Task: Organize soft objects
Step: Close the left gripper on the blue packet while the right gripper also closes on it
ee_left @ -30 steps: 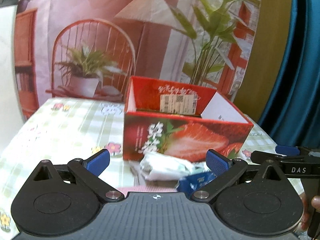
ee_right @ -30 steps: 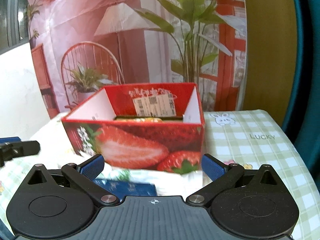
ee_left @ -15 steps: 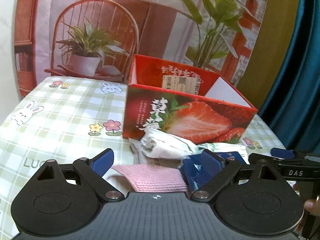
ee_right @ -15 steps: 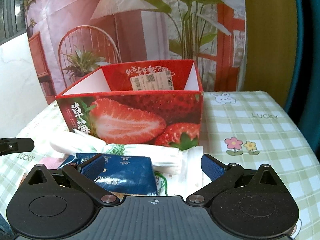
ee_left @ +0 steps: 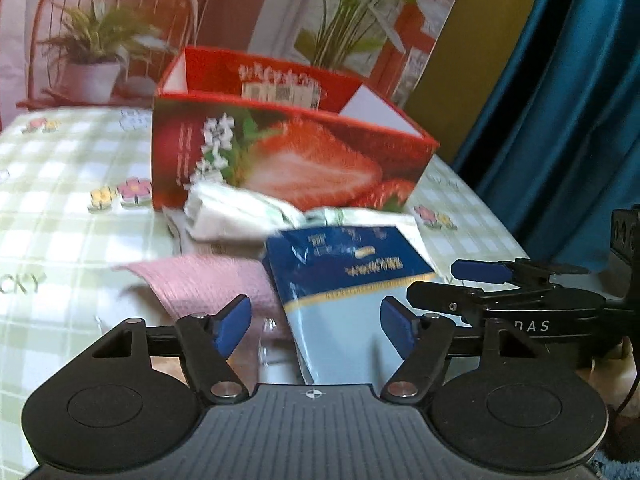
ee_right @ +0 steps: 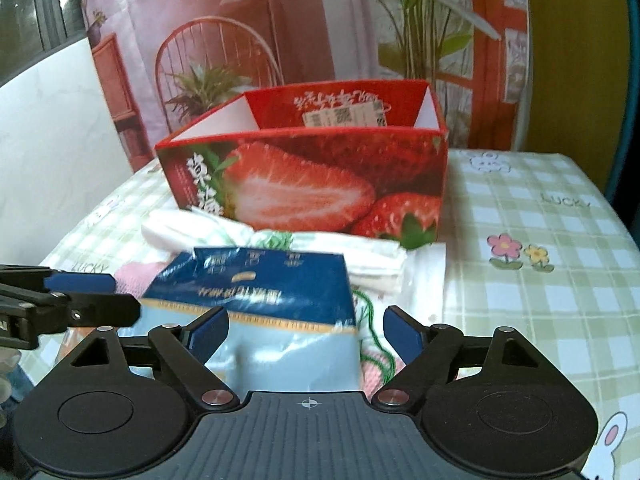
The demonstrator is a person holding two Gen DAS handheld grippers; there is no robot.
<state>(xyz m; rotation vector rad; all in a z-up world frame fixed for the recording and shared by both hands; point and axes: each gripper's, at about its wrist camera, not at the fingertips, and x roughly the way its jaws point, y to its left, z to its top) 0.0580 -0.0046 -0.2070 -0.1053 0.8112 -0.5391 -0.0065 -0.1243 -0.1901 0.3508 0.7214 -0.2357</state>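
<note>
**Mia:** Where is the blue tissue pack [ee_left: 344,276]?

**Ben:** On the worktop [ee_left: 60,184], in front of the one red strawberry box [ee_left: 288,160]. It is a soft, shiny plastic block. Its long side runs from the tools toward the box.

**Mia:** What else is soft?

**Ben:** One pink knitted cloth [ee_left: 208,284] lying flat just left of the pack, and crinkly white packs [ee_left: 236,212] by the box.

**Mia:** And the tools?

**Ben:** The left tool [ee_left: 316,324] and right tool [ee_right: 306,328] are both closing. The pack's near end is between each pair of blue pads. The pads do not squeeze it.
</note>
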